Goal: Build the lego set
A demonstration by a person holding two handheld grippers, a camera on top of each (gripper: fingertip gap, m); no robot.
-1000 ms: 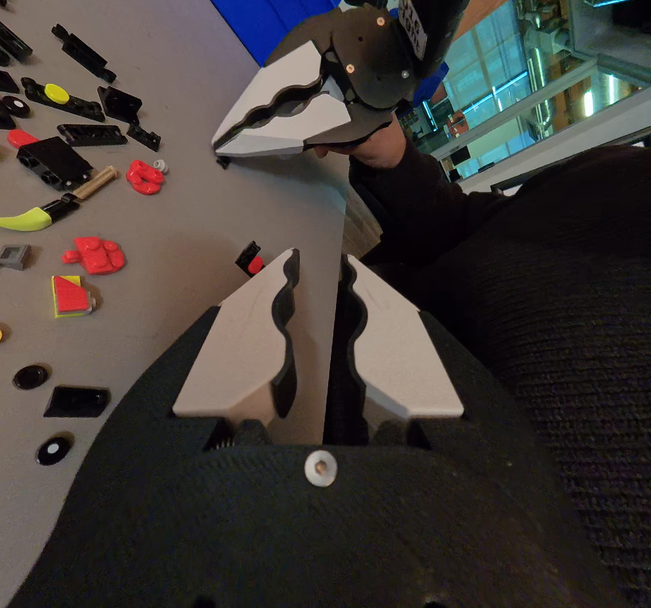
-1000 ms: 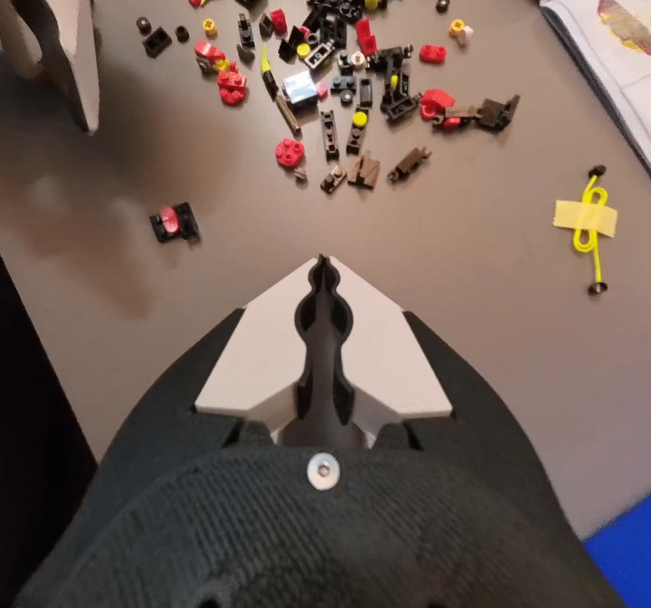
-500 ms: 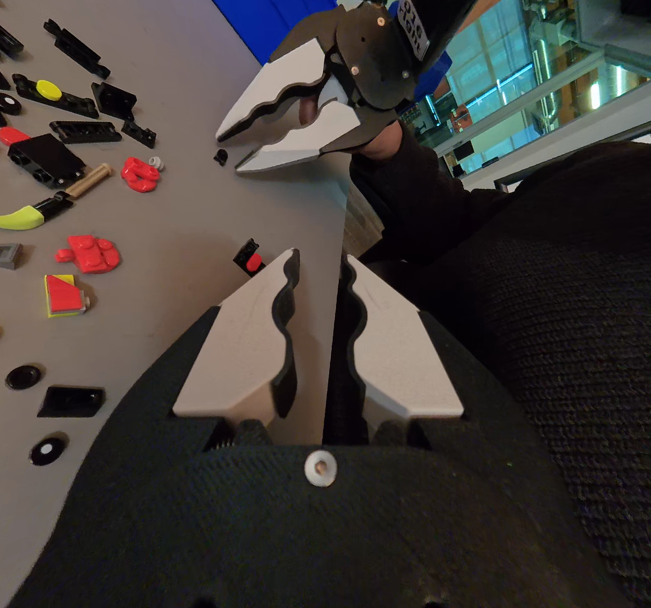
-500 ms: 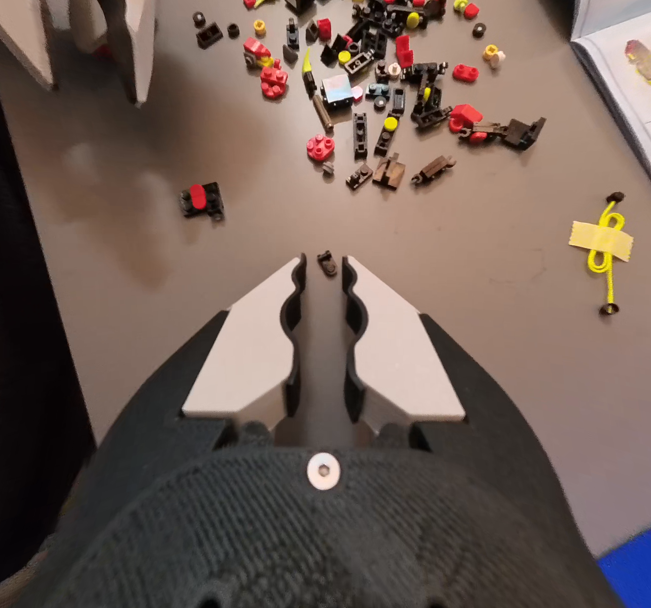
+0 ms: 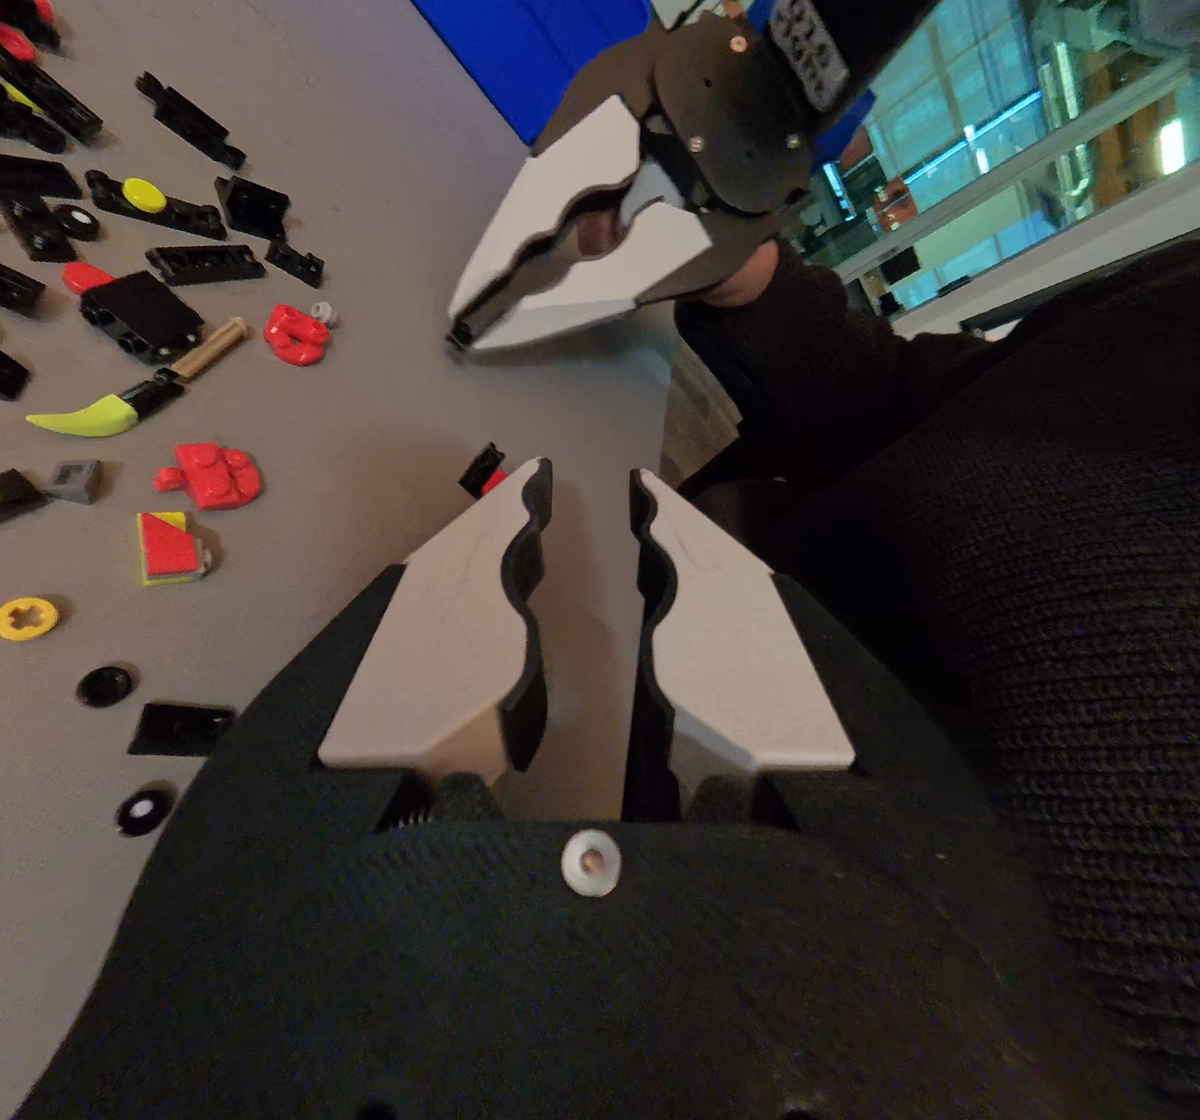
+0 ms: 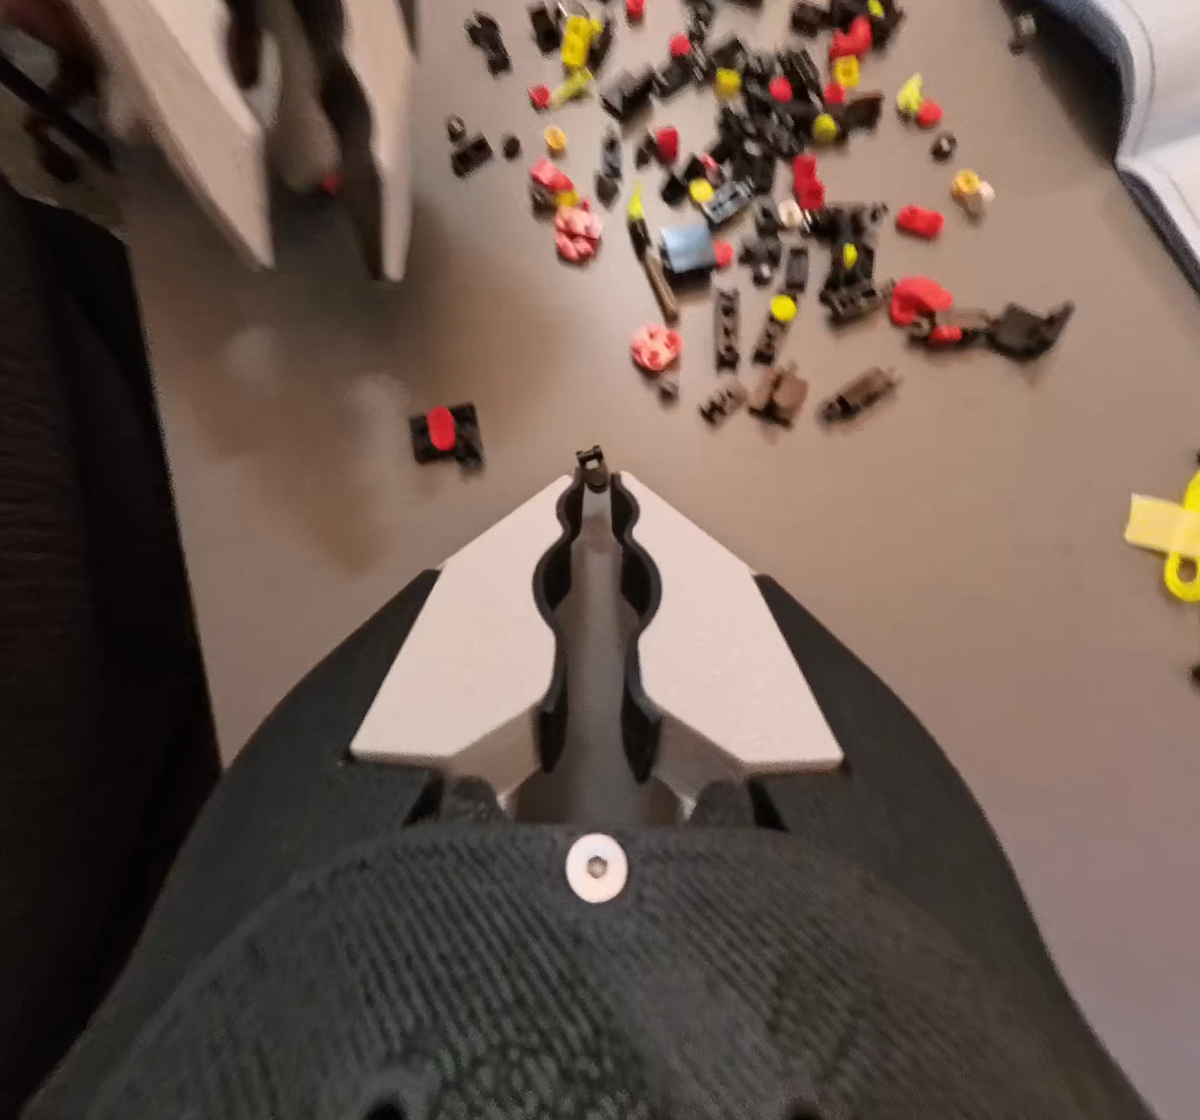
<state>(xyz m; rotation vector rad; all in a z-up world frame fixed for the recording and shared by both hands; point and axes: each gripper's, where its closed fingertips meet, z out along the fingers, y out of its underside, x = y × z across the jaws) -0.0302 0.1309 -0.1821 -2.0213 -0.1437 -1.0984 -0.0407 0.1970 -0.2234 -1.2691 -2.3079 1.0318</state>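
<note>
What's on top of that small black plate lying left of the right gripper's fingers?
A red rounded tile sits on the black plate, studs showing around it. Anything beneath the plate is covered; it lies flat on the grey table.

Two grippers [image 6: 592, 483] [image 5: 589, 477] hover above one grey table [image 6: 844, 569]. Dozens of small building bricks [image 6: 747, 180], black, red and yellow, lie toward its far edge, too many and too blurred to count. One black plate with a red stud [image 6: 445, 433] sits apart. One taped yellow cord [image 6: 1169, 543] lies near the right edge.
</note>
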